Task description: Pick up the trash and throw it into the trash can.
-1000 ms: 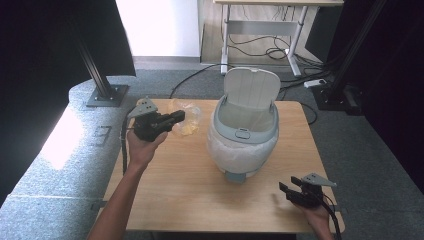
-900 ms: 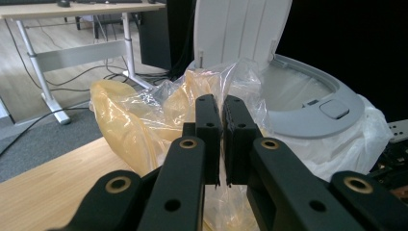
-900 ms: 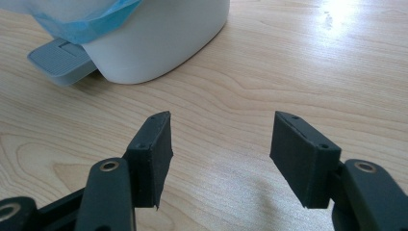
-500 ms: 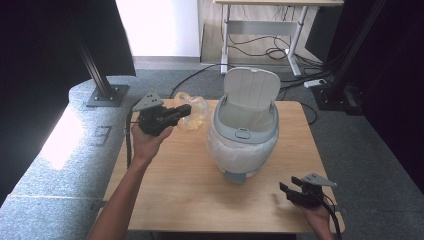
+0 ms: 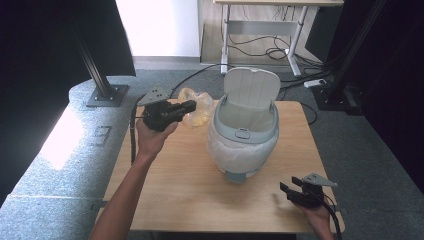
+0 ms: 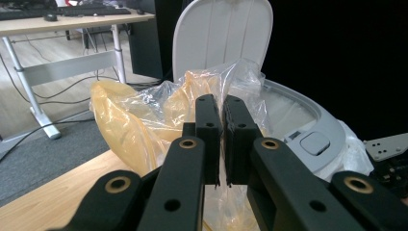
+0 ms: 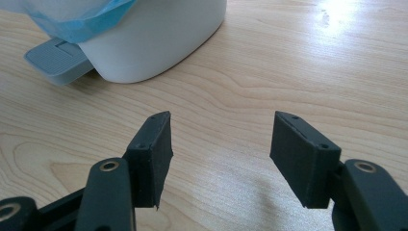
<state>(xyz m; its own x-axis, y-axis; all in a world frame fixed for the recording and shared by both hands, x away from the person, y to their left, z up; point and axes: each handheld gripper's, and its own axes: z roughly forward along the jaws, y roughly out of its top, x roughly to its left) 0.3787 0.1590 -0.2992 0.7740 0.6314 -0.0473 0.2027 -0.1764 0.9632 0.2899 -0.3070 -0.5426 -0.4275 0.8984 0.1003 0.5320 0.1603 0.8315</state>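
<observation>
A clear plastic bag with yellow contents [image 5: 197, 107] hangs above the table's back left, beside the bin. My left gripper [image 5: 189, 106] is shut on the bag [image 6: 139, 120], its jaws pinching the film near the top. The white pedal bin [image 5: 245, 130] stands in the middle of the table with its lid [image 5: 250, 90] raised and a white liner [image 5: 240, 155] folded over its rim. My right gripper [image 5: 287, 191] rests low at the table's front right, open with nothing between its fingers [image 7: 154, 149]. The bin's grey pedal [image 7: 57, 60] lies just ahead of it.
The wooden table [image 5: 175, 200] has bare room in front of and to the left of the bin. Behind it stands a desk frame [image 5: 260, 30] with cables on the floor. A black post with a base plate [image 5: 105, 92] stands at the left.
My left gripper has carried the bag up and to the right, closer to the open bin. The right gripper has stayed where it was.
</observation>
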